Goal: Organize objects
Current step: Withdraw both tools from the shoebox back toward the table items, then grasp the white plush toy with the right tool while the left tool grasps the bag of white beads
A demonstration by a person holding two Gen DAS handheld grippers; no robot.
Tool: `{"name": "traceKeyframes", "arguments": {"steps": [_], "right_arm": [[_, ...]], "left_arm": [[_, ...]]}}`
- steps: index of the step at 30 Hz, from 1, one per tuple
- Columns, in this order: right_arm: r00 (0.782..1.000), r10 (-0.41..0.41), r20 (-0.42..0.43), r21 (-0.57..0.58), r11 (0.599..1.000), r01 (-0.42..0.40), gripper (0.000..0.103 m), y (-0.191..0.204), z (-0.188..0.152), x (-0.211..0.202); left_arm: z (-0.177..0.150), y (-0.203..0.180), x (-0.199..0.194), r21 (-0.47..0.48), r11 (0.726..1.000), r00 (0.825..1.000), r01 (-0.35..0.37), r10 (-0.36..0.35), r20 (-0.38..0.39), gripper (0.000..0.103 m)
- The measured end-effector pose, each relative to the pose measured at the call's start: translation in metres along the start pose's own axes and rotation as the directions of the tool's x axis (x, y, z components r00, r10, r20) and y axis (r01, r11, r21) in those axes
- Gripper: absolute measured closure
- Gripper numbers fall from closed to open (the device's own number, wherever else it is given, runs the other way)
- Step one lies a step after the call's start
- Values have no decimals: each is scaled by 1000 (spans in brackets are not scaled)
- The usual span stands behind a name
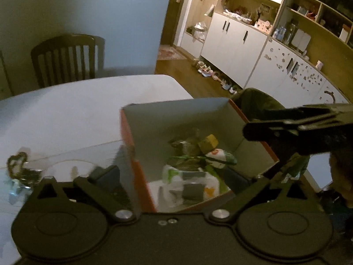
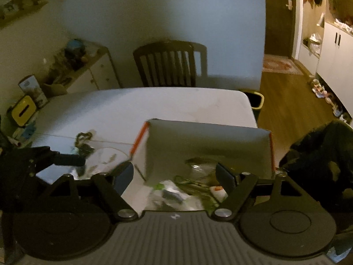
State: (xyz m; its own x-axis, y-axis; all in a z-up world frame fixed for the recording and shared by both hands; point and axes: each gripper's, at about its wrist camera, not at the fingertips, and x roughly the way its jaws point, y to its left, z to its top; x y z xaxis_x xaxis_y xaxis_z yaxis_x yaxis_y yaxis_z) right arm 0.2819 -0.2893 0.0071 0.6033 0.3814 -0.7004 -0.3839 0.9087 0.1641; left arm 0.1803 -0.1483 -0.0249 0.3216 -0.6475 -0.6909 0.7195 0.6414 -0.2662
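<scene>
At the left of the white table (image 2: 176, 108), a dark bunch of keys (image 1: 16, 162) lies on a glossy clear sheet beside some crumpled clear wrapping, well apart from the table's far edge. The bare tabletop stretches open behind it to the slatted wooden chair (image 1: 66, 58) against the wall.

The left gripper (image 1: 171, 174) hangs with its jaws wide apart and nothing between them; its left finger sits outside the box wall, its right finger over the box's inside. In the right wrist view, this gripper shows at the far left, low over the sheet near the keys.

The cardboard box (image 1: 176, 112), orange outside and grey inside, stands open-topped near the table's right edge. In it lie white printed packets (image 1: 192, 185), a yellow-tan block (image 1: 208, 143) and a tangle of green and clear items too blurred to name.

The right gripper (image 2: 175, 176) is also spread wide and empty, straddling the box's left wall, with its right finger above the contents.

Right of the box, a dark garment (image 2: 320, 161) is draped just past the table edge. Beyond it lie open wooden floor and white cabinets (image 1: 233, 39).
</scene>
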Motion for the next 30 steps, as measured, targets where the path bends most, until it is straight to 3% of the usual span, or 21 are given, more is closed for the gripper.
{"name": "traceKeyframes", "arguments": {"steps": [8, 21, 30], "right_arm": [[998, 48, 26, -8, 999, -48, 20, 47, -12, 2], [994, 87, -68, -64, 994, -91, 20, 142, -37, 50], [992, 15, -126, -81, 996, -25, 20, 183, -45, 104]], "left_arm": [[-13, 46, -34, 12, 999, 998, -50, 49, 33, 1], [-38, 158, -51, -66, 986, 988, -156, 157, 8, 0], [-72, 221, -35, -120, 976, 983, -182, 177, -55, 0]]}}
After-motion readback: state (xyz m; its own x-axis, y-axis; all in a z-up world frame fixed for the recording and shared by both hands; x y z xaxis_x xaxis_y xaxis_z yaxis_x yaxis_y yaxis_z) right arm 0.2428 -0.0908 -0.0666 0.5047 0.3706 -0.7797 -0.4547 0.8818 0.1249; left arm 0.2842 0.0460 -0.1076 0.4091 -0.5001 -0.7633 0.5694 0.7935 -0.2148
